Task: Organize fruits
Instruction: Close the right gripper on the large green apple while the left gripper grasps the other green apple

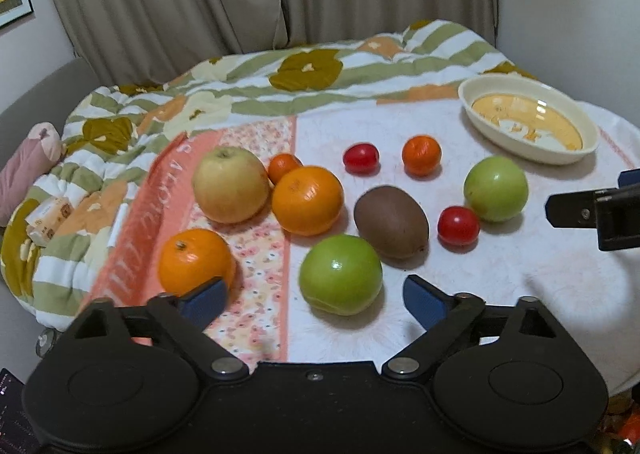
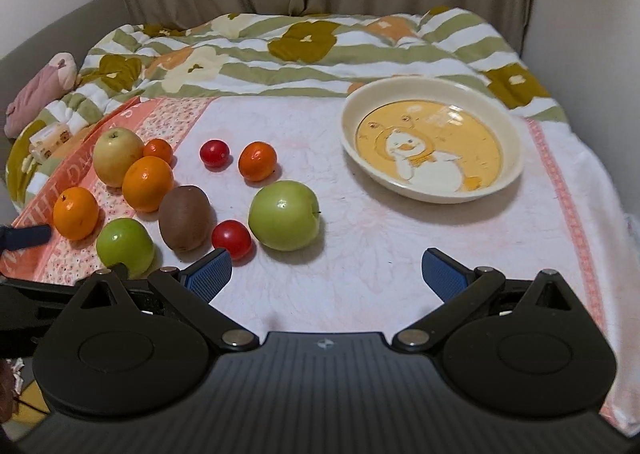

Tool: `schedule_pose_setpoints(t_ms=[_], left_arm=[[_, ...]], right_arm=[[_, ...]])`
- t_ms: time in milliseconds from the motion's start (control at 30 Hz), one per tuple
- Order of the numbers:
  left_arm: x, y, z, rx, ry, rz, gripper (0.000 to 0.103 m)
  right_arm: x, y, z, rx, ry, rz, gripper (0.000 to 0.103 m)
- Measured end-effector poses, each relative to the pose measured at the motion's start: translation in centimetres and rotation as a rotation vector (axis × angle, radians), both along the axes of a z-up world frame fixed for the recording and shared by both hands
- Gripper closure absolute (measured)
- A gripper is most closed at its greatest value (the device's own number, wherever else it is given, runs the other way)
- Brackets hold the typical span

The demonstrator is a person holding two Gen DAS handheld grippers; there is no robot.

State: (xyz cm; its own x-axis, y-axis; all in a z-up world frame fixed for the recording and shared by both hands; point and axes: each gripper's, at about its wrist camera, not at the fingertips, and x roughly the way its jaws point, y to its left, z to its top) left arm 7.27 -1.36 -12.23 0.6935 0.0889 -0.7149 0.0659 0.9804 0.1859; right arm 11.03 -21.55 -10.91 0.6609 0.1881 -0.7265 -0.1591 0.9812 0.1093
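1. Biggest worry: everything sits on a soft towel (image 2: 360, 274) over a bed, so a nudge could send round fruit rolling. The near green apple (image 1: 341, 274) lies just ahead of the left gripper (image 1: 316, 300), whose jaws stand wide with nothing between them.
2. The right gripper (image 2: 327, 274) is also spread wide and empty, above bare towel; the far green apple (image 2: 284, 215) and a cherry tomato (image 2: 232, 239) are close by its left finger, easy to knock.
3. The duck bowl (image 2: 432, 102) is empty at the right; all fruit is bunched to its left, well apart from it.
4. The orange (image 1: 307, 200) touches the yellow apple (image 1: 231, 184) and sits close by a small tangerine (image 1: 283, 167), so grabbing one may shove the others.
5. Writing: letters on the towel's orange border, too skewed to read.
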Motion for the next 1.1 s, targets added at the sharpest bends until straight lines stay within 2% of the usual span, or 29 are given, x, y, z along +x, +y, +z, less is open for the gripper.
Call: schedule_pose_setpoints(t_ms=[133, 333, 400, 500, 833, 1100], left_arm=[[0.9, -0.4, -1.0, 0.001, 0.012, -0.003, 0.012], [1.8, -1.1, -2.0, 0.009, 0.027, -0.016, 0.026], [2.1, -1.2, -2.3, 0.009, 0.035, -0.017, 0.034], [2.4, -1.2, -2.6, 0.008, 0.049, -0.016, 0.041], [2.7, -0.7, -2.6, -0.023, 0.041, -0.017, 0.044], [2.6, -0.7, -2.5, -0.028, 0.042, -0.029, 0.044]], right_arm=[[1.2, 0.5, -1.0, 0.014, 0.0, 0.019, 0.0], [2.5, 1.0, -2.0, 0.046, 0.005, 0.023, 0.0], [3.0, 1.1, -2.2, 0.057, 0.008, 0.025, 0.0], [3.6, 1.3, -2.5, 0.067, 0.014, 0.022, 0.005], [5.1, 2.1, -3.1, 0.1, 0.024, 0.019, 0.015], [5.8, 2.5, -3.6, 0.135, 0.045, 0.015, 0.017]])
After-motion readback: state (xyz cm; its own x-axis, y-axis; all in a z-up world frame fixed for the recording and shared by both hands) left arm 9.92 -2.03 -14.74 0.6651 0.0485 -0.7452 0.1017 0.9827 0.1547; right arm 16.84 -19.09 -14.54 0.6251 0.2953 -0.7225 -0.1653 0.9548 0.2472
